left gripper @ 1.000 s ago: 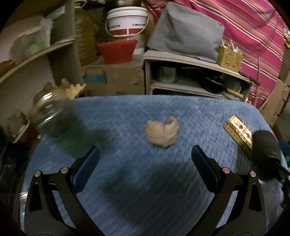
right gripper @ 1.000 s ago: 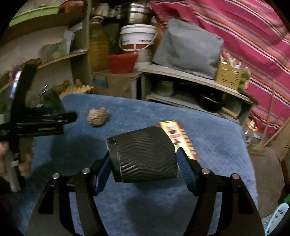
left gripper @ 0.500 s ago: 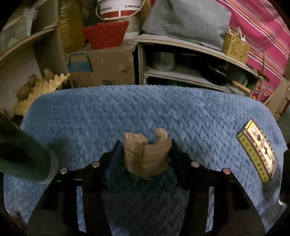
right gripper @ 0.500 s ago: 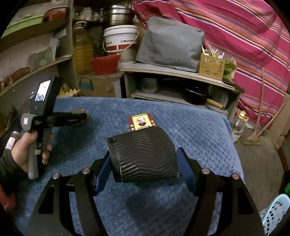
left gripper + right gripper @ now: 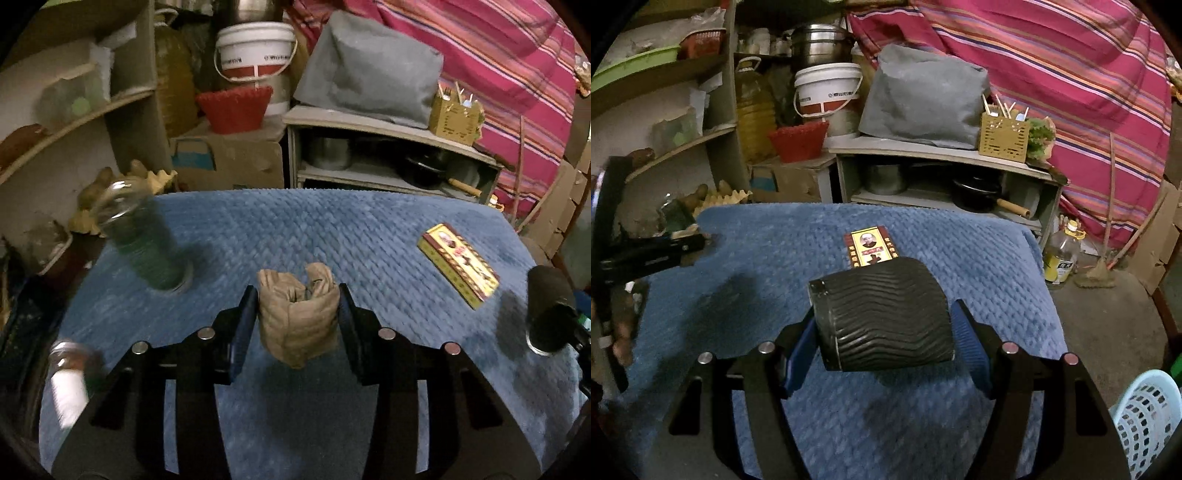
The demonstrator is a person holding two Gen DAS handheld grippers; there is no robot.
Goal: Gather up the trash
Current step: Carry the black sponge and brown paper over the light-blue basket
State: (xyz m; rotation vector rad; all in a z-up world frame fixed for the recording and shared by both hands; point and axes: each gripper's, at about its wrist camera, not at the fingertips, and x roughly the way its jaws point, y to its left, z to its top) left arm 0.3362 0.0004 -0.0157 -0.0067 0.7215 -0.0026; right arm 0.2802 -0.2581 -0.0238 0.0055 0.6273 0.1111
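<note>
The left tongs (image 5: 297, 314) were clenched on a crumpled brown paper wad (image 5: 298, 325), held just above the blue-covered bench (image 5: 332, 229). The right tongs (image 5: 884, 336) gripped a black ribbed cup (image 5: 882, 314) lying sideways. A yellow box (image 5: 458, 264) lay flat on the bench; a green glass jar (image 5: 142, 243) stood at its left side.

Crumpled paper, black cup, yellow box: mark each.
crumpled paper (image 5: 297, 325), left wrist view, front face.
black cup (image 5: 884, 314), right wrist view, ribbed side.
yellow box (image 5: 458, 264), left wrist view, printed top.
</note>
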